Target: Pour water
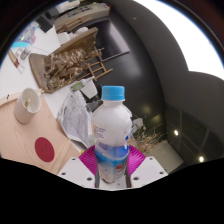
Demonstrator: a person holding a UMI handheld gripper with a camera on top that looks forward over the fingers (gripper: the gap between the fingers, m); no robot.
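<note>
The tool (pixel 112 165) is clamped on an upright clear water bottle (pixel 111 128) with a blue cap

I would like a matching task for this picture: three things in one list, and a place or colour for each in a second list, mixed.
Things:
1. clear plastic bottle with a blue cap
2. white paper cup
3. dark red circle

Descriptions:
A. printed on the pale flat board
B. between the jaws, whose pink pads press its sides
C. beyond the board, to the left of the bottle

Pairs: 1-B, 2-C, 3-A
</note>
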